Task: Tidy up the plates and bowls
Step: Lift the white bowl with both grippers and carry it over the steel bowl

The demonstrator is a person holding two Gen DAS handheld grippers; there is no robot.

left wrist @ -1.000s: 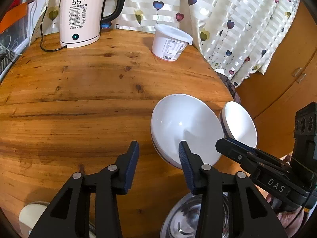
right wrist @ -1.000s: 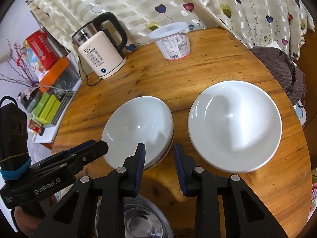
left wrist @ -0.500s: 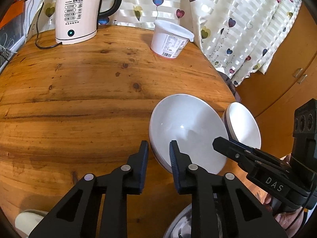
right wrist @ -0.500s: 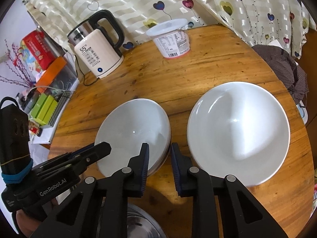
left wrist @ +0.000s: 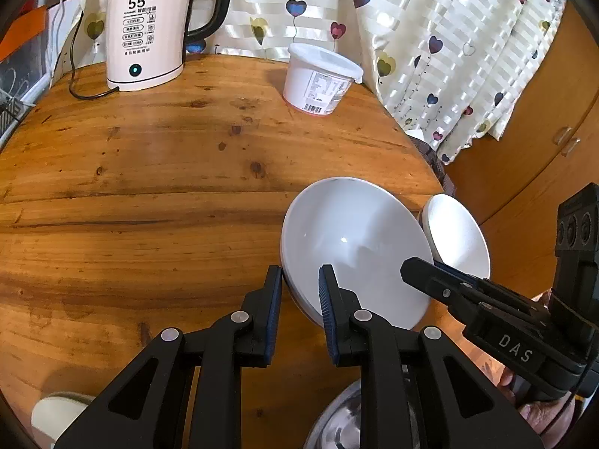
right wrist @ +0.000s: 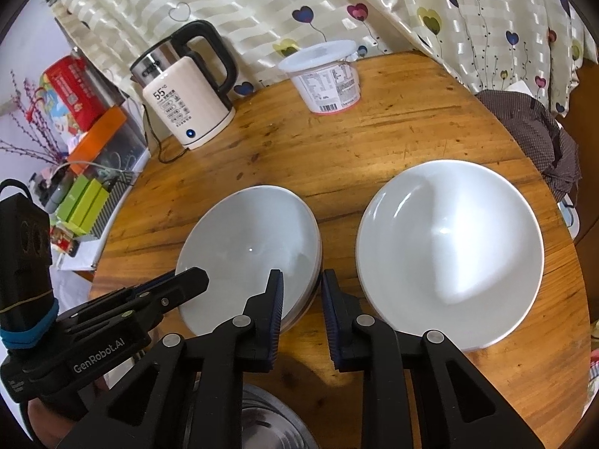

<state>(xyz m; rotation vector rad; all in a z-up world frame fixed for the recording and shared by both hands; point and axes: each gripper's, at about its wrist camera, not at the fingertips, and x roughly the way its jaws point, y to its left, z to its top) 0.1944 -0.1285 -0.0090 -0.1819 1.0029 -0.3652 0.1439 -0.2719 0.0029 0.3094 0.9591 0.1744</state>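
Both grippers grip one stack of white bowls: the left gripper clamps its left rim, the right gripper its right rim. The stack sits near the table's front edge. A larger white bowl lies just beside it, toward the right edge.

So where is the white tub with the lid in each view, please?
Left wrist view: the tub stands upper centre, at the table's far edge, right of the kettle.
Right wrist view: the tub stands top centre, again right of the kettle.
Shared landmark: the kettle showing 55.
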